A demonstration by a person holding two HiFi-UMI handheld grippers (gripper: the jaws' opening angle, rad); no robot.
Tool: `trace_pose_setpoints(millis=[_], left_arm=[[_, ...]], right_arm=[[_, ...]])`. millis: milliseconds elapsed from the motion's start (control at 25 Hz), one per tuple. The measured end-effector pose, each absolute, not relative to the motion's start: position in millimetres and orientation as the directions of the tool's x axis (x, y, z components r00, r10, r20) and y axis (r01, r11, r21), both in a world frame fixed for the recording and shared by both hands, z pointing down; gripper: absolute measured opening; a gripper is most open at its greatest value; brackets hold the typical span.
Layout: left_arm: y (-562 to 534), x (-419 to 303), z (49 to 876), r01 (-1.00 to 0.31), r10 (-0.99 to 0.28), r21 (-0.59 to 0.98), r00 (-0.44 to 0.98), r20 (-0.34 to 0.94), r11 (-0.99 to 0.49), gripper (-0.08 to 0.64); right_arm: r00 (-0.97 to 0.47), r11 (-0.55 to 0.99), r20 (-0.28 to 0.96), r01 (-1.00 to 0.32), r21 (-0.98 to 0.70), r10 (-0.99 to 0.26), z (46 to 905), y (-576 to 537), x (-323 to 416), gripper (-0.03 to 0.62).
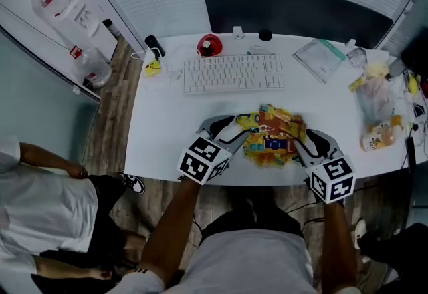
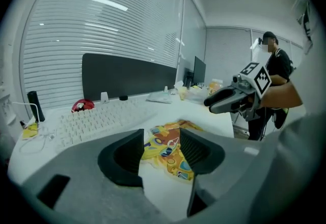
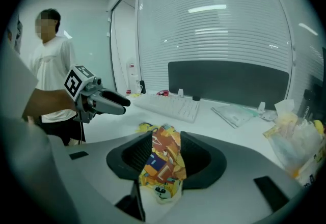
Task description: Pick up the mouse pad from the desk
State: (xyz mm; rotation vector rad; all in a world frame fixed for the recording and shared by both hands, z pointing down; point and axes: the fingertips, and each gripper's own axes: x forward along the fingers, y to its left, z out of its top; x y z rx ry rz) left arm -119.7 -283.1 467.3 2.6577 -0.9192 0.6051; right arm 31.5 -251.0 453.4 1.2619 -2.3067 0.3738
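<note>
On the white desk (image 1: 167,125), by its front edge, the mouse pad (image 1: 273,137) lies crumpled between both grippers – left gripper (image 1: 229,128) spread beside it, right gripper (image 1: 307,143) spread around a fold, contact unclear.

No readable text, square markers on left cube (image 1: 202,160) and right cube (image 1: 332,179), mouse pad (image 1: 273,140) print illegible

I note a white bench (image 1: 167,132): keyboard (image 1: 234,73) mid-bench toward the back edge, crumpled mouse pad (image 1: 273,139) at the front edge, plastic bags (image 1: 374,95) at the right end.
</note>
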Motion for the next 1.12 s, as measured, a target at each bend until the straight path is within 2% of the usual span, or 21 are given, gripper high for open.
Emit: trace_pose_setpoints(millis=[360,800,1120], left_arm=[[-297,-119,503,-0.65,-0.471,0.142,0.667,0.578,-0.746,0.28],[-317,-114,537,-0.719,-0.434,0.194,0.587,0.683,-0.667,0.295],[-325,-108,554,-0.753,-0.405,0.203,0.537,0.74,-0.626,0.307]], right_arm=[[-0.403,0.52,0.653,-0.854,-0.017,-0.641,499,-268,49,0.245],[-0.391,0.543,0.749,-0.838,-0.049,-0.535,536,-297,71,0.261],[-0.418,0.554,0.765,-0.827,-0.098,-0.489,551,-309,78,0.261]])
